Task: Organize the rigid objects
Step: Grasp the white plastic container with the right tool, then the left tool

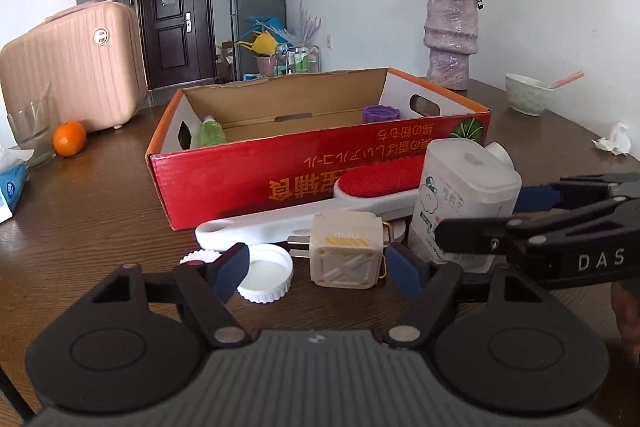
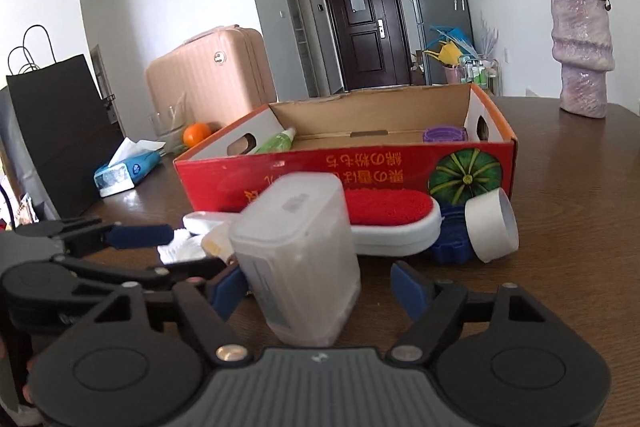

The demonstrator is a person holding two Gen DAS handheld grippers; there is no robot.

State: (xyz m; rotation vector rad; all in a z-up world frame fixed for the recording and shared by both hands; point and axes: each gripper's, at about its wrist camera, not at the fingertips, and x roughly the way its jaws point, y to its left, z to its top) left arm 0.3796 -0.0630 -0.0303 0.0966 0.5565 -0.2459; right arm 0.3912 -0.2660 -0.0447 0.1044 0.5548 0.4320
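Left claw (image 1: 320,273) spread wide around beige plug adapter (image 1: 346,249) on tabletop (image 1: 100,211). Right claw (image 2: 320,291) released, flanking white plastic jar (image 2: 298,259). Red cardboard box (image 2: 360,167) stood just beyond.

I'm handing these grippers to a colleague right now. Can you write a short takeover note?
Left gripper: open, fingers either side of the beige square plug adapter, not closed.
Right gripper: open around the translucent white plastic container.
Done: green bottle and purple ridged lid are in the red cardboard box.
Left on the brown wooden table: adapter, container, red-padded white brush, white screw cap, white tape roll.
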